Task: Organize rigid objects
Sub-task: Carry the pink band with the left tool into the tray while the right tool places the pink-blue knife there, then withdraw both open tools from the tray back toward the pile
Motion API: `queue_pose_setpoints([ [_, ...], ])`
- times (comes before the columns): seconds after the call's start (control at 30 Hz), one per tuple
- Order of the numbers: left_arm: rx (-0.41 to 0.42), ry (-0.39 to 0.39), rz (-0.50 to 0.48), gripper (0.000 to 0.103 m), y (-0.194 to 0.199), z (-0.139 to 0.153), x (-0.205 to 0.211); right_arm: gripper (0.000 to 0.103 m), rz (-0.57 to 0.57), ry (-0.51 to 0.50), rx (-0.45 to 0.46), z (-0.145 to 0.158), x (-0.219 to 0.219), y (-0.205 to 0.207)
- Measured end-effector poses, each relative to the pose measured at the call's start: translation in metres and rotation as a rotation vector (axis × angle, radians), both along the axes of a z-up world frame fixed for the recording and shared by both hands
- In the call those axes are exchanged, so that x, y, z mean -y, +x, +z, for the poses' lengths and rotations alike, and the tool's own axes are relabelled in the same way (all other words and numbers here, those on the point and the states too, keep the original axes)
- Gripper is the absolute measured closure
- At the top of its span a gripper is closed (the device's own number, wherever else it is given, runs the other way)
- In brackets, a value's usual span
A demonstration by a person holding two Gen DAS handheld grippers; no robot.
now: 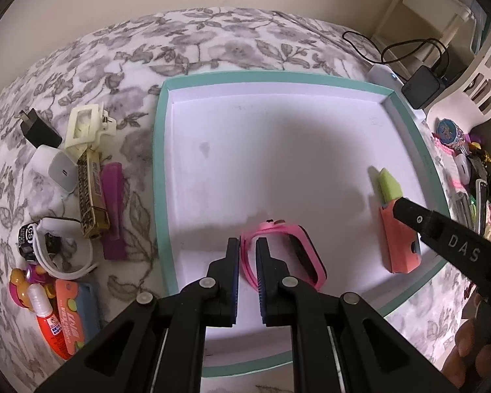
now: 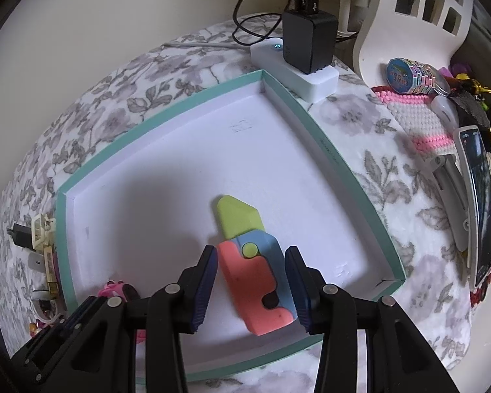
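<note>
My left gripper (image 1: pixel 248 245) pinches the pink watch (image 1: pixel 283 253) by its strap at six o'clock in the teal-rimmed tray (image 1: pixel 160 150). My right gripper (image 2: pixel 251 255), part open, straddles the coral toy knife (image 2: pixel 255 281) at four o'clock; whether the pads press it I cannot tell.

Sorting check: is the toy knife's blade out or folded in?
Out: the green blade sticks from the toy knife handle.

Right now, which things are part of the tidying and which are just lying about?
In the job: tray, pink watch, toy knife, left gripper, right gripper, pile of small items.
Lying about: power strip, black adapter, phone.
</note>
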State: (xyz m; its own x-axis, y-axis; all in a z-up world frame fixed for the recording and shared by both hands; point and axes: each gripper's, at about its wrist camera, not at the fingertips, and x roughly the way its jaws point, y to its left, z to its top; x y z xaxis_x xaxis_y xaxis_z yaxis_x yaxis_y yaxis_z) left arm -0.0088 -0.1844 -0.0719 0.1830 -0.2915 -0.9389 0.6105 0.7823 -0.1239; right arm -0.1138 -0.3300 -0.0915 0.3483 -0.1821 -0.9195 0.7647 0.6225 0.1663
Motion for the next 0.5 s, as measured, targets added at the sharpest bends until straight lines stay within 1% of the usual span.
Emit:
queue_pose_setpoints([
  [0.13,0.005,-0.009,0.012,0.091,0.004,0.005,-0.002,0.057,0.007,-0.012,0.001,0.002,-0.002,0.001],
  [0.17,0.008,-0.012,0.019,0.086,0.006,0.007,-0.003,0.057,0.011,-0.017,0.003,0.003,-0.003,0.001],
  [0.2,0.01,-0.018,0.027,0.076,0.009,0.01,-0.005,0.057,0.014,-0.021,0.004,0.005,-0.004,0.002],
  [0.23,0.011,-0.026,0.038,0.071,0.011,0.013,-0.008,0.057,0.019,-0.026,0.006,0.006,-0.005,0.003],
  [0.27,0.011,-0.035,0.048,0.06,0.013,0.015,-0.01,0.057,0.026,-0.032,0.007,0.007,-0.006,0.004],
  [0.3,0.011,-0.045,0.061,0.056,0.016,0.017,-0.013,0.057,0.031,-0.036,0.007,0.008,-0.007,0.005],
  [0.37,0.011,-0.066,0.086,0.053,0.022,0.023,-0.019,0.057,0.038,-0.044,0.005,0.008,-0.01,0.006],
  [0.43,0.012,-0.082,0.109,0.044,0.027,0.027,-0.026,0.057,0.044,-0.053,0.004,0.009,-0.012,0.008],
  [0.47,0.013,-0.088,0.12,0.034,0.029,0.028,-0.028,0.057,0.049,-0.057,0.003,0.009,-0.013,0.008],
  [0.5,0.013,-0.094,0.133,0.027,0.032,0.029,-0.031,0.056,0.054,-0.061,0.002,0.009,-0.014,0.009],
])
